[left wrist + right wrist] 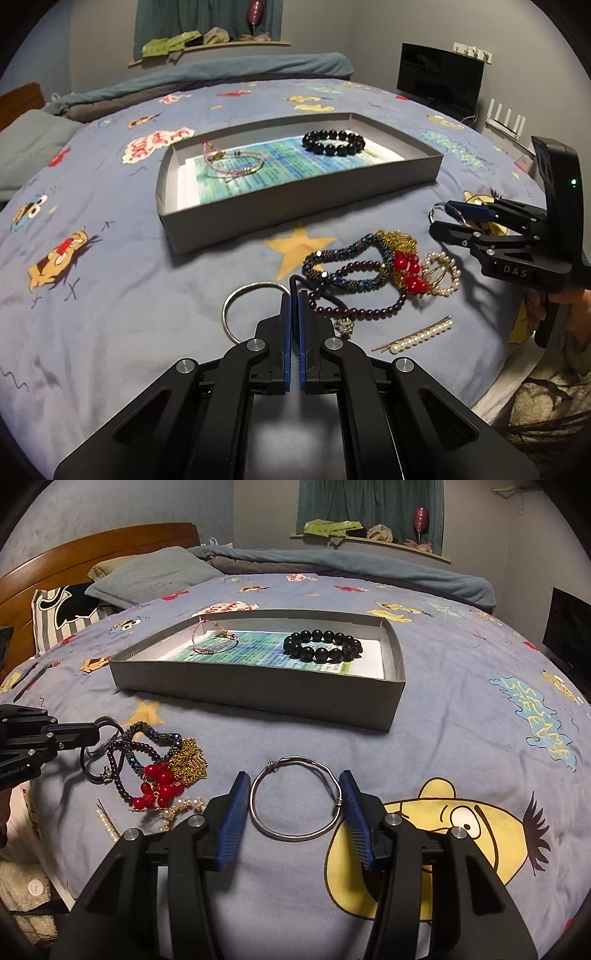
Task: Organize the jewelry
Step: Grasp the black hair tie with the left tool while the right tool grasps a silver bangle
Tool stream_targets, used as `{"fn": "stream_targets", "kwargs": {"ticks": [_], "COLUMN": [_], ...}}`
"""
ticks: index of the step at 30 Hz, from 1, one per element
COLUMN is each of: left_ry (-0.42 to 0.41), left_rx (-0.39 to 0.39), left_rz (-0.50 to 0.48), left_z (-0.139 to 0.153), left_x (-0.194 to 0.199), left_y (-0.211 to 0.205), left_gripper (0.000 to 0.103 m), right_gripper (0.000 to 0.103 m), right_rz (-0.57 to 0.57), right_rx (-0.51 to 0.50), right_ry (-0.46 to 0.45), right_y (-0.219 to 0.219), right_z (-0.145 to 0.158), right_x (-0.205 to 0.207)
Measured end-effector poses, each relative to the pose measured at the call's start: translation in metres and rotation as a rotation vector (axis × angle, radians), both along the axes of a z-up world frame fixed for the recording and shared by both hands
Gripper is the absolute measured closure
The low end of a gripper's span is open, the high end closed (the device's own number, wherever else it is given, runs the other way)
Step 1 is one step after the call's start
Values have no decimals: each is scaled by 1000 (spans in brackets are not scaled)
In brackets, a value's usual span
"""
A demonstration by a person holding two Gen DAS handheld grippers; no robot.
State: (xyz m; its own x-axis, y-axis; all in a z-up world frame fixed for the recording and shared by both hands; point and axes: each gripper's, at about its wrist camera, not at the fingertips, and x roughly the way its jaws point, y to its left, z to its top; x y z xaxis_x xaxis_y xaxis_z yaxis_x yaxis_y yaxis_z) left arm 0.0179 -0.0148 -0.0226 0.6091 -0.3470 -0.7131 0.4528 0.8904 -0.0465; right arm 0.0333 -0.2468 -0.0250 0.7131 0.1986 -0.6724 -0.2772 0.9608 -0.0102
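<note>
Where grey box (258,698) sits: black bead bracelet (322,646), pink cord bracelet (214,640) inside.

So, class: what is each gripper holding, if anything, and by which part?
Left gripper is shut on the black cord bracelet, pinching its cord. Right gripper holds nothing yet: its open jaws flank the silver bangle lying on the bedspread.

We see a matt cardboard box (295,192) on soft cloth bedding (110,314); inside it glossy black beads (333,142); before it a shiny metal bangle (295,801).
</note>
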Motion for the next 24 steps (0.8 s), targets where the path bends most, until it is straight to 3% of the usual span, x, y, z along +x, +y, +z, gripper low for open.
{"fn": "stream_targets", "kwargs": {"ticks": [15,24], "left_ry": [-118,-165], "left_rx": [-38,-64], "left_rz": [-6,7], "left_z": [49,77], "left_x": [-8,20], "left_y": [7,9], "left_gripper": [99,99], "right_gripper": [53,53], "right_rz": [6,12], "right_rx": [26,34], "right_ry": [-24,-71], "right_y": [-5,-5], "right_z": [22,57], "right_x": [-2,20]}}
